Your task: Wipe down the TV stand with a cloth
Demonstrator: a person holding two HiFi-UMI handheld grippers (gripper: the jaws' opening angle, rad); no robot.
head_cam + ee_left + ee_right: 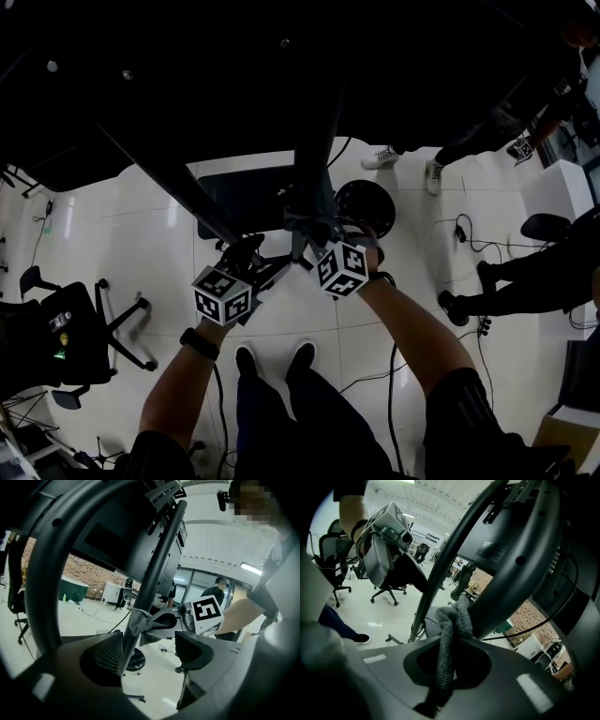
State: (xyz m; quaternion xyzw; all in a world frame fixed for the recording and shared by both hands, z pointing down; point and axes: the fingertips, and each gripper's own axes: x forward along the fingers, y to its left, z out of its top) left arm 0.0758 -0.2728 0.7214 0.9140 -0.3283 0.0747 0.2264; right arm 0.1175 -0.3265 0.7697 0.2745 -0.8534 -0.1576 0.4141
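Wiping the TV stand pole: right gripper fingers clamp the grey cloth; left gripper fingers stand apart. The next move likely calls for sliding the cloth along the pole.

The cloth is grey with a knitted look. The TV stand is black all over. The left gripper and the right gripper are dark grey. The left cube and the right cube are white with black square marks. The floor is shiny white tiles. The far stool is black. The office chair on the left is black too. A far wall is red-brown brick.
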